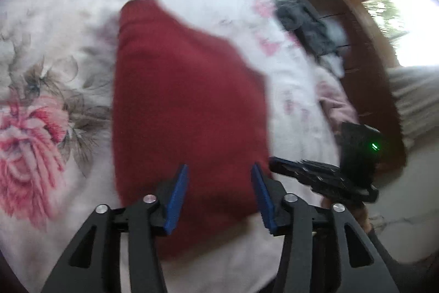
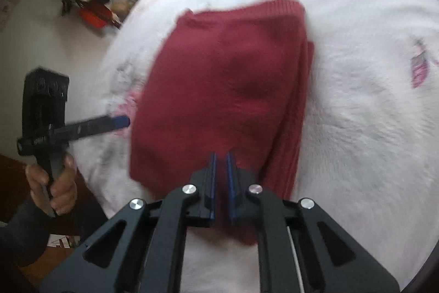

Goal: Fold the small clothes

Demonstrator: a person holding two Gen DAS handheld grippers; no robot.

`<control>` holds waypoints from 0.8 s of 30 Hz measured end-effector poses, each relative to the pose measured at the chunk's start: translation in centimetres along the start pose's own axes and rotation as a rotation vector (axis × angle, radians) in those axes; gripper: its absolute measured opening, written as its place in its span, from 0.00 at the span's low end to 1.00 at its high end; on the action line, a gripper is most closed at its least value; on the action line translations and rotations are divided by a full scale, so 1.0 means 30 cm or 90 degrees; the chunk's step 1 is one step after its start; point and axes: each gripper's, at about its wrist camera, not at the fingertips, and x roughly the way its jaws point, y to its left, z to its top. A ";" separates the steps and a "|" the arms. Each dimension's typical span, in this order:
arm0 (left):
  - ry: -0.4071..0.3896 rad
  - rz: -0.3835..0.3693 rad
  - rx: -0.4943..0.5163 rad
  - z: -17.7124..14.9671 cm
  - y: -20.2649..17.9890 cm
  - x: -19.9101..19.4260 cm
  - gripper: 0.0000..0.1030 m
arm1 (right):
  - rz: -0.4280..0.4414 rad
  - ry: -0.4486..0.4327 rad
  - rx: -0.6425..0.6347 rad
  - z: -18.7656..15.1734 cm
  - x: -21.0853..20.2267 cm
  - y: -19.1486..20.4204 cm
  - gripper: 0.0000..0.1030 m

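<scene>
The right gripper [image 2: 221, 155] had its two blue fingers [image 2: 212, 180] almost together, with only a thin gap between them. They sat at the near edge of the red sweater [image 2: 227, 89], but the picture was blurry and I could not tell if any red cloth was pinched between them. The left gripper [image 1: 219, 172] was spread wide and held nothing. Its blue fingers [image 1: 177, 199] hung over the near end of the red sweater, one on each side.

The red sweater lay on the bed [image 2: 356, 114], on a fluffy white blanket with pink flowers. It was already folded into a thick block, with stacked layers showing along one long side. It looked soft, light and floppy, so I thought it would sag if picked up by one corner. The knit looked fuzzy, not slippery. A good place to take hold would be the near edge, catching all the layers at once, one gripper near each near corner.

A hand [image 2: 52, 183] was wrapped around the left gripper's handle, off to the side of the red sweater past the bed's edge, pointing in toward it. A pile of grey clothes [image 1: 304, 18] lay at the bed's edge, far from the red sweater.
</scene>
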 end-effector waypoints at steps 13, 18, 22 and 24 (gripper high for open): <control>0.044 0.095 -0.027 -0.169 -0.007 0.020 0.59 | -0.060 0.021 0.056 -0.119 -0.046 -0.031 0.15; 0.015 0.226 0.001 -0.347 -0.102 -0.124 0.71 | -0.119 0.006 0.081 -0.268 -0.130 0.049 0.60; -0.048 0.367 0.084 -0.556 -0.243 -0.288 0.86 | -0.261 -0.010 0.032 -0.454 -0.193 0.202 0.86; -0.080 0.413 0.128 -0.639 -0.331 -0.352 0.89 | -0.294 -0.020 0.014 -0.545 -0.233 0.273 0.88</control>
